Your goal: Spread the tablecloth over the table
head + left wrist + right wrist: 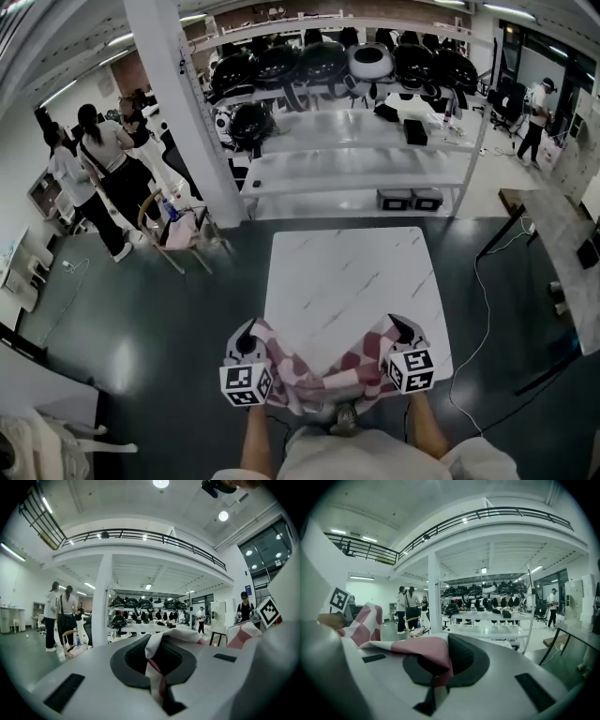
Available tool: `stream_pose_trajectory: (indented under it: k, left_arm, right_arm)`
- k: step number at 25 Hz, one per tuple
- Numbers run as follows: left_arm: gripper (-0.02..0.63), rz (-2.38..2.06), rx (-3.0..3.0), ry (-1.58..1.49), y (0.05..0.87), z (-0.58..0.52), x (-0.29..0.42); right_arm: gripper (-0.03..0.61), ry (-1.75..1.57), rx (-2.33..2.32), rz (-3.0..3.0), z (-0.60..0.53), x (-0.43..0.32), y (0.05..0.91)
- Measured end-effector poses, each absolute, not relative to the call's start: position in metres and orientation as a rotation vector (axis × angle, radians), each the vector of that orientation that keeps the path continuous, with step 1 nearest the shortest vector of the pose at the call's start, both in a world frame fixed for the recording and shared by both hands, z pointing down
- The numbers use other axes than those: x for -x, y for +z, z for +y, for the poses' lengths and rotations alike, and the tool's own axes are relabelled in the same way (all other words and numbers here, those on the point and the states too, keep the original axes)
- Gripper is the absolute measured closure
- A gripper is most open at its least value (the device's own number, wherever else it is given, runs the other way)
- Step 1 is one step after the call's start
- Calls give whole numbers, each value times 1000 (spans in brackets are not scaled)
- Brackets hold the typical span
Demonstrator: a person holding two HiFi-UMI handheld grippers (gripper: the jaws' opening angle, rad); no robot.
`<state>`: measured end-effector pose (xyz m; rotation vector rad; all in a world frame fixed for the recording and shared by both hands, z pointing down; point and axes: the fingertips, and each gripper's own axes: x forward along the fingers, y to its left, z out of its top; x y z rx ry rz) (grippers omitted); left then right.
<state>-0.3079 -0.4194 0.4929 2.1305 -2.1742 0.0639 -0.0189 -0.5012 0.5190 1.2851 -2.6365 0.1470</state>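
A pink-and-white checked tablecloth (pixel 323 370) hangs bunched between my two grippers at the near edge of a white marbled table (pixel 349 281). My left gripper (pixel 247 343) is shut on the tablecloth's left corner, and the cloth (pixel 157 658) shows pinched between its dark pads. On the other side my right gripper (pixel 403 330) is shut on the right corner, with pink cloth (pixel 426 654) draped over its jaws. Both grippers sit just at the table's near corners. Most of the tabletop lies bare beyond the cloth.
A white pillar (pixel 187 112) stands left of the table. White shelving (pixel 356 159) with dark helmets lies beyond it. Two people (pixel 103 159) and a chair (pixel 173 230) are at the far left. A cable (pixel 478 309) runs on the floor at the right, beside another table (pixel 562 253).
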Motion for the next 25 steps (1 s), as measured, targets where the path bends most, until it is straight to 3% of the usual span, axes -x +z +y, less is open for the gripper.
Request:
stream_pose_trajectory:
  k: [10, 25]
  left_arm:
    - [584, -2286, -1998, 6, 491, -368, 382]
    - [584, -2772, -1378, -74, 473, -139, 570]
  right_arm:
    - [561, 110, -1098, -2695, -484, 108, 514]
    - [561, -45, -375, -2903, -365, 379, 500]
